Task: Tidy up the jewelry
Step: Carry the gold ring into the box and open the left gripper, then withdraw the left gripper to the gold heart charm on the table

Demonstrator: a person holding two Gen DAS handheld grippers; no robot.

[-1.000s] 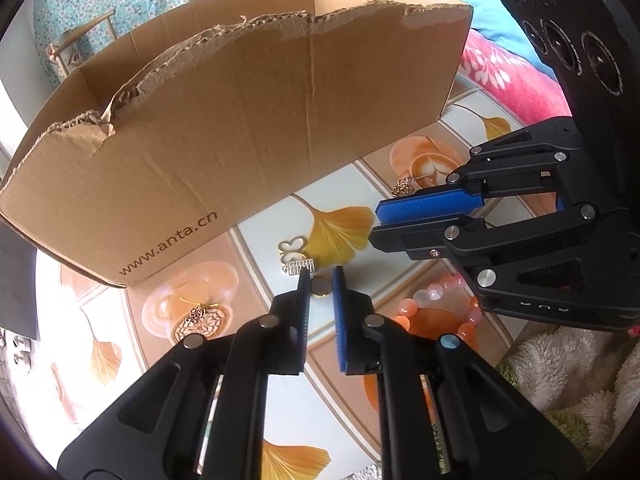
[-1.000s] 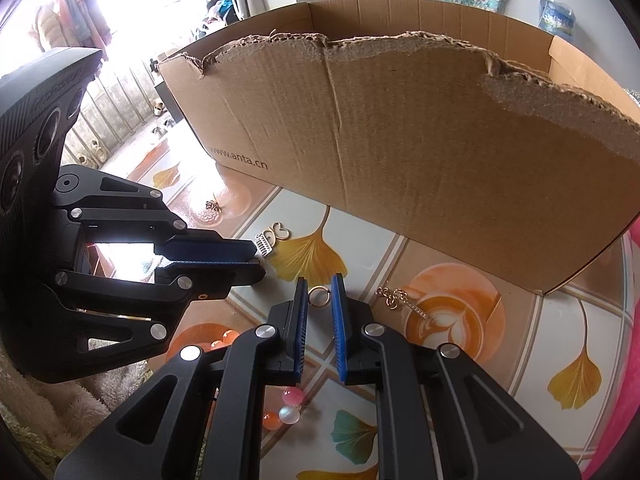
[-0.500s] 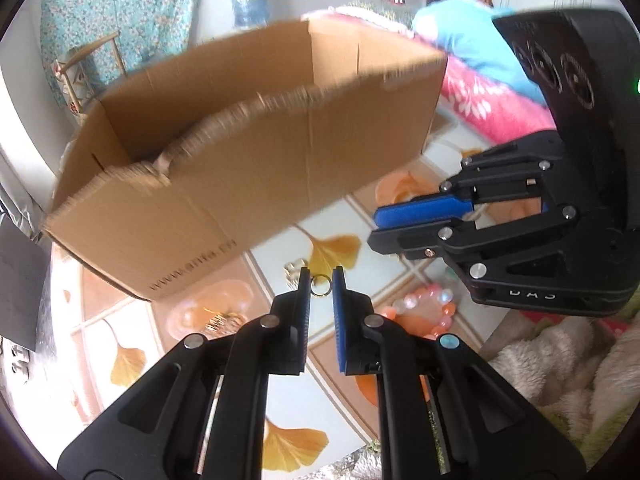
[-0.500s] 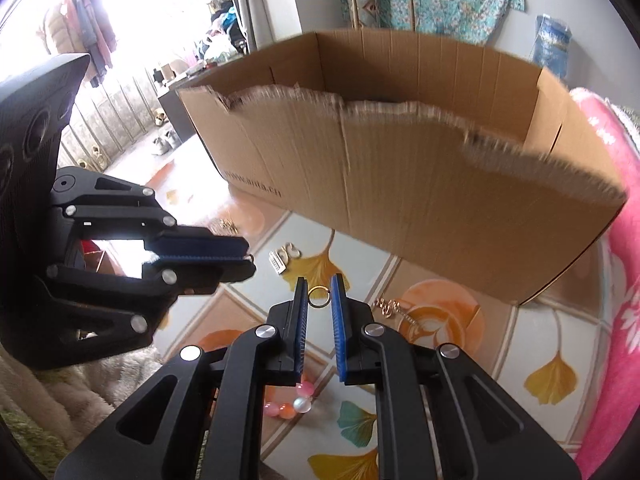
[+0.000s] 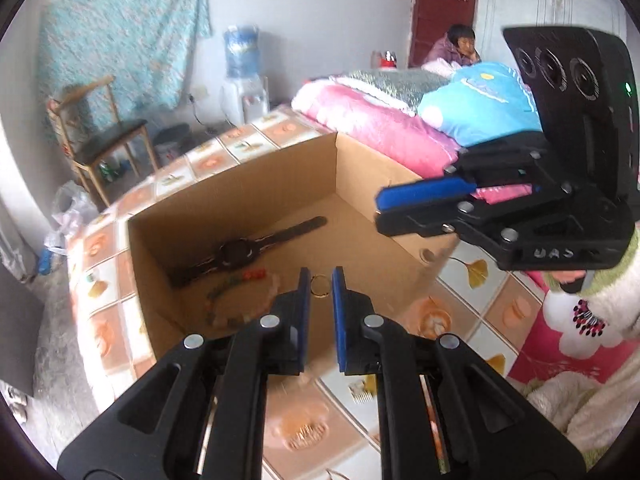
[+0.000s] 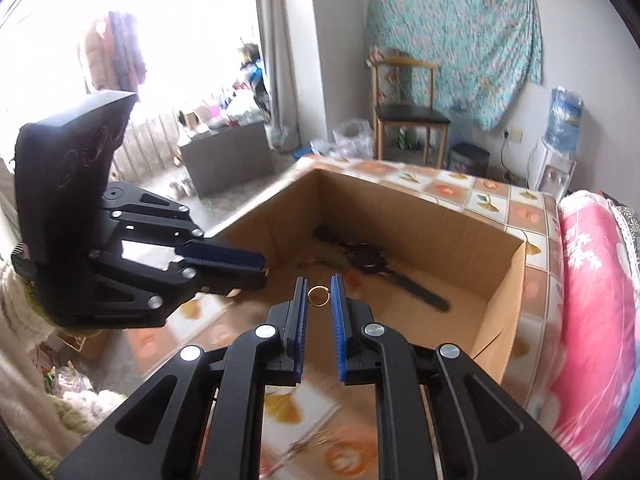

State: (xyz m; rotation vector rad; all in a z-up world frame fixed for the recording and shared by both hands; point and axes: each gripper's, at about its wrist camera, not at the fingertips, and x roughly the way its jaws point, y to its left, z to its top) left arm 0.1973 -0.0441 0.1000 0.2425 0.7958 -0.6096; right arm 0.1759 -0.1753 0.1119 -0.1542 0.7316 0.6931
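A gold ring is pinched at the tips of my left gripper, which is shut on it above the near wall of the open cardboard box. My right gripper is shut on a second gold ring, also over the box's near edge. Each gripper shows in the other's view, the right one at right and the left one at left. Inside the box lie a black watch and a bead bracelet.
The box stands on a table with a tiled, leaf-print cloth. More small jewelry lies blurred on the cloth near me. Pink bedding sits to the right, with a person beyond it. A chair and a water dispenser stand behind the table.
Both grippers have risen from the tabletop with their rings. The view went from the box's outer wall to looking down into it, and the watch and bracelet came into sight.
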